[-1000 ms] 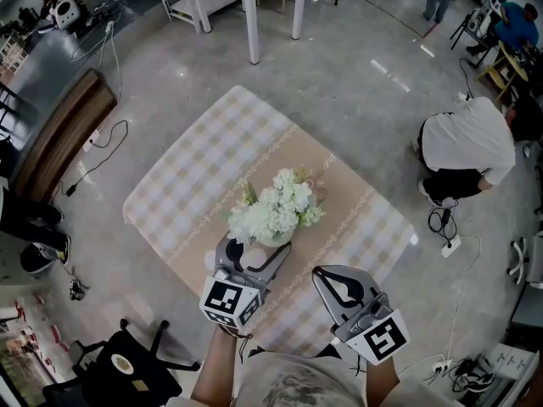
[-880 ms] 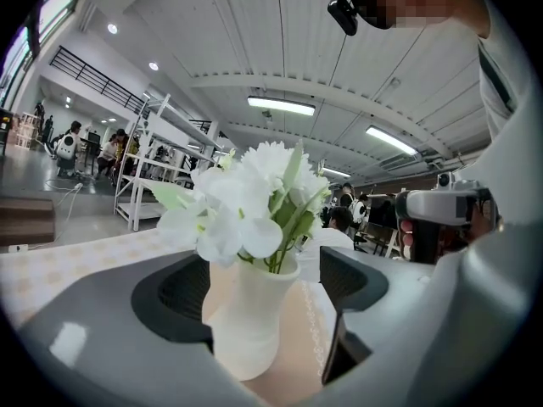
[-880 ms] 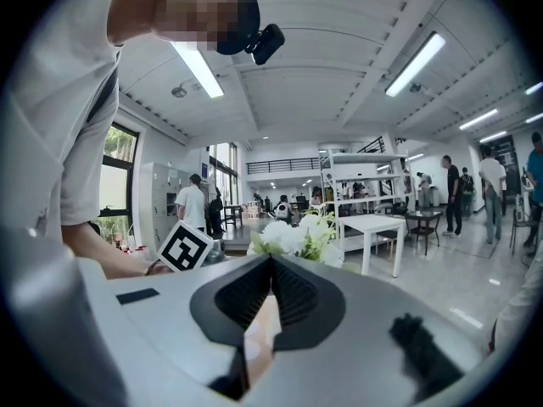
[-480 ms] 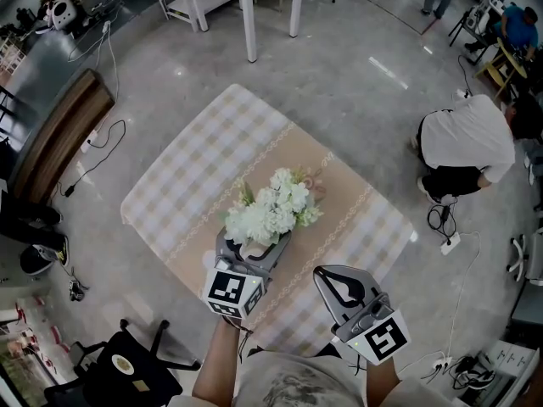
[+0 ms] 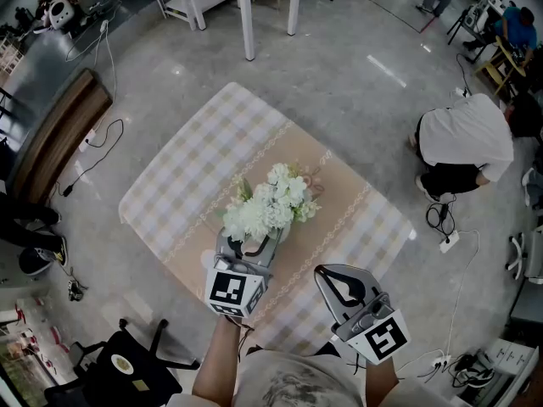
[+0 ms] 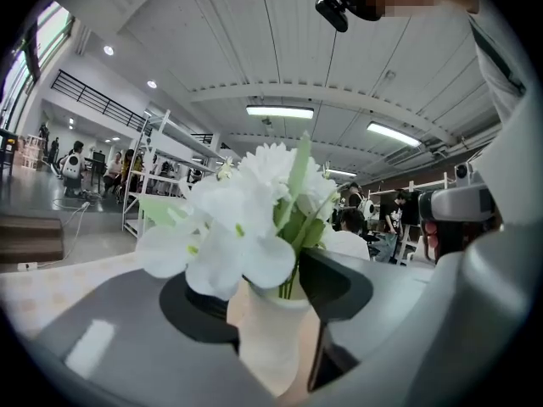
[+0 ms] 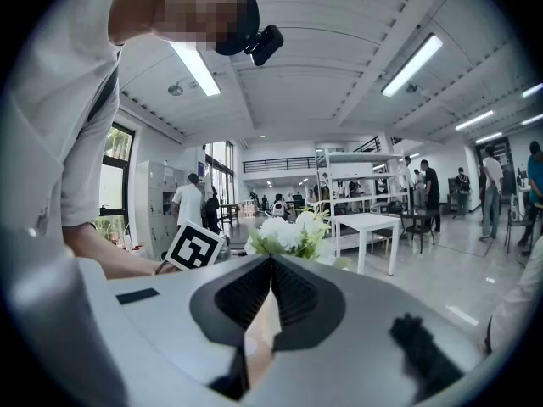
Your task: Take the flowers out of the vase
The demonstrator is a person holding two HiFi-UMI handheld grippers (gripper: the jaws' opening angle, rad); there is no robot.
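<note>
White flowers (image 5: 270, 203) stand upright in their pale vase (image 6: 270, 333) at mid-frame on the checked table (image 5: 182, 172). Our left gripper (image 5: 252, 244) is closing around the vase, not yet clamped. Our right gripper (image 5: 327, 273), shut and empty, waits lower right, with the stems up-left of it.

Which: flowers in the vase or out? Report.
In: the white flowers sit stems-down in the upright vase, between the closing jaws of the left gripper.
</note>
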